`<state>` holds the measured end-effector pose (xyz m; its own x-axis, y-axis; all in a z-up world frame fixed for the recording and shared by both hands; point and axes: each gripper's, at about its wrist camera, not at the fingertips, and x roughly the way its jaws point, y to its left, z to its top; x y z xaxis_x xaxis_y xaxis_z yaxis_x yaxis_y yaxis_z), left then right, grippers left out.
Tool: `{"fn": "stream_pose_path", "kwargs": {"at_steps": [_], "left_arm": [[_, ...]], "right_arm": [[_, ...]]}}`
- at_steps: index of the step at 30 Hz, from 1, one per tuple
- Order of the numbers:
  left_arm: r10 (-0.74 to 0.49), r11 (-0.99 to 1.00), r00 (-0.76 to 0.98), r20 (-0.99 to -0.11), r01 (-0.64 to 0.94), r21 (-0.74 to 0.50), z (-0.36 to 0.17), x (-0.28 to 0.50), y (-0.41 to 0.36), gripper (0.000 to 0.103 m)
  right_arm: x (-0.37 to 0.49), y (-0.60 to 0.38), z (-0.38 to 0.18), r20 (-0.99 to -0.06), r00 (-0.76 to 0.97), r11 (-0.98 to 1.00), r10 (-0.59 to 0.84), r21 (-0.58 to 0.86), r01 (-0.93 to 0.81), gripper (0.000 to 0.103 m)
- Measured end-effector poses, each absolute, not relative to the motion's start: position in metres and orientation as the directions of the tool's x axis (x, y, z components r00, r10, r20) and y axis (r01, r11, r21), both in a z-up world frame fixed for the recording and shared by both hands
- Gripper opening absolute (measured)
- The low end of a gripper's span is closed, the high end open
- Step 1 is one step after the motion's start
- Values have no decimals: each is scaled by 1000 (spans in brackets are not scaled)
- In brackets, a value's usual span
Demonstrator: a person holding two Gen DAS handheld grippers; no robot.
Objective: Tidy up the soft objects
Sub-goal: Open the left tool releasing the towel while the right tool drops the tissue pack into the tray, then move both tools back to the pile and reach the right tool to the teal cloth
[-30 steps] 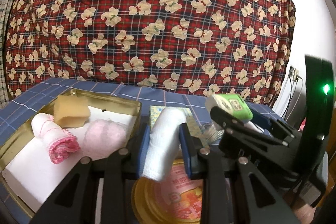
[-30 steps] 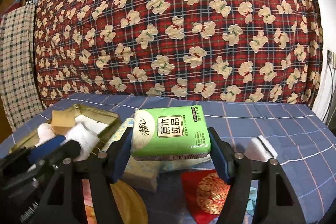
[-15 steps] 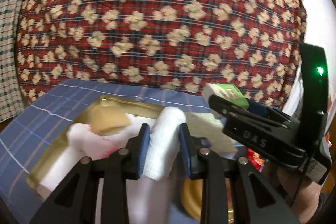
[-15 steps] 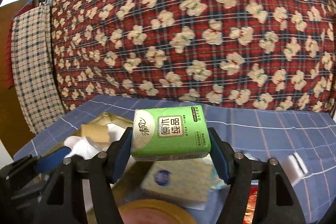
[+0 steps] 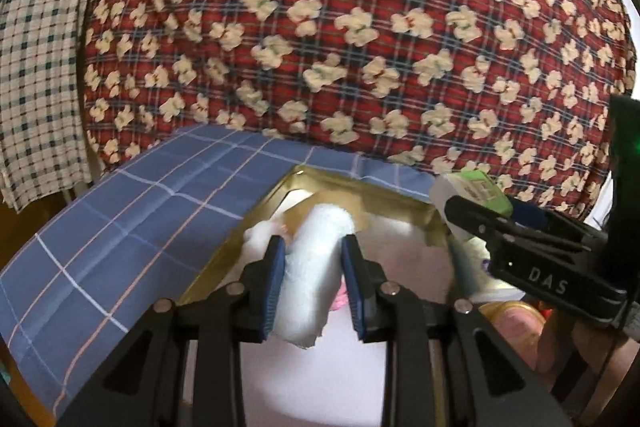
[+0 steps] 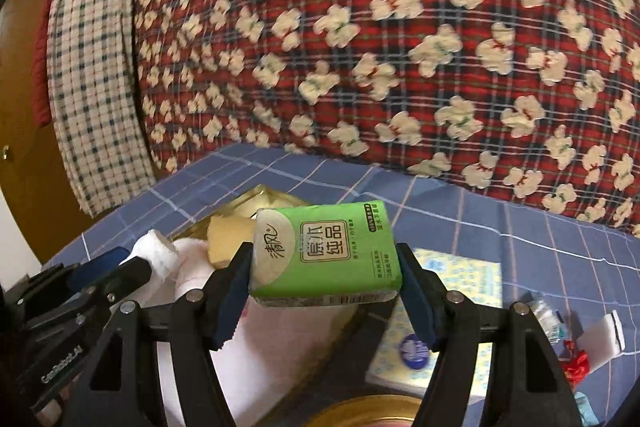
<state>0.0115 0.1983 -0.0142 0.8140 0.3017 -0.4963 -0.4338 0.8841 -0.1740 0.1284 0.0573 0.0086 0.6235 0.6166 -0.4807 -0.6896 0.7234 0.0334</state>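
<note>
Left wrist view: the left claw (image 5: 313,281) is clamped on 1 rolled white towel (image 5: 310,267), its 2 blue pads pressing the roll from either side, held above the near part of a gold tin tray (image 5: 362,187) lined in white that sits on the blue checked tabletop (image 5: 132,223). Just behind the roll, 1 more white-and-pink bundle (image 5: 262,231) lies in the tray, mostly hidden. At far right the right claw (image 5: 472,205) carries 1 green tissue pack (image 5: 478,189) beside the tray's right rim. The step in hand appears to be delivery of both soft items into the tray. Right wrist view: the right claw (image 6: 325,291) is closed on the green tissue pack (image 6: 326,255), gripped by its 2 short ends, label facing the camera, held above the tray's right edge. In the tray beyond lie 1 tan sponge (image 6: 228,239) and 1 pink-edged white roll (image 6: 192,267); the left claw (image 6: 132,271) enters from the left with its white towel (image 6: 156,253). On the tabletop to the right rest 1 yellow patterned tissue packet (image 6: 448,311), 1 white eraser-like block (image 6: 604,341) and some small wrappers too blurred to count. The next move likely calls for lowering the towel onto bare lining, parting the pads, then bringing the pack leftward over the rim to a free spot, taking care not to crowd the items already placed.
</note>
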Motion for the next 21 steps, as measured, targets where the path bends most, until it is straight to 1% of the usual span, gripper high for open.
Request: {"fn": "stream_pose_path", "kwargs": {"at_steps": [6, 10, 12, 13, 14, 15, 17, 21], "left_arm": [[318, 876, 792, -521, -456, -158, -24, 5, 202, 28], [336, 865, 779, -529, -478, -154, -27, 1, 205, 31], [334, 865, 785, -522, -475, -160, -25, -2, 204, 43], [335, 867, 788, -517, -472, -158, -24, -2, 202, 46], [348, 867, 788, -508, -477, -147, -22, -4, 199, 52], [358, 865, 789, -500, -482, -142, -20, -5, 197, 62], [363, 862, 794, -488, -485, -148, -18, -6, 195, 69], [363, 861, 798, -480, -484, -153, -17, -6, 191, 69]], "right_arm": [[121, 85, -1, -548, 571, 682, 612, -1, -732, 71], [115, 95, -6, -567, 527, 641, 633, 3, -767, 71], [113, 98, -8, -579, 511, 628, 635, 2, -778, 71], [111, 98, -9, -571, 521, 631, 634, -7, -775, 71], [110, 96, -9, -563, 526, 632, 637, -9, -775, 71], [109, 94, -8, -558, 526, 631, 642, -5, -776, 72], [110, 87, -7, -546, 528, 638, 651, 15, -770, 72], [113, 74, -4, -526, 523, 642, 670, 58, -764, 73]]}}
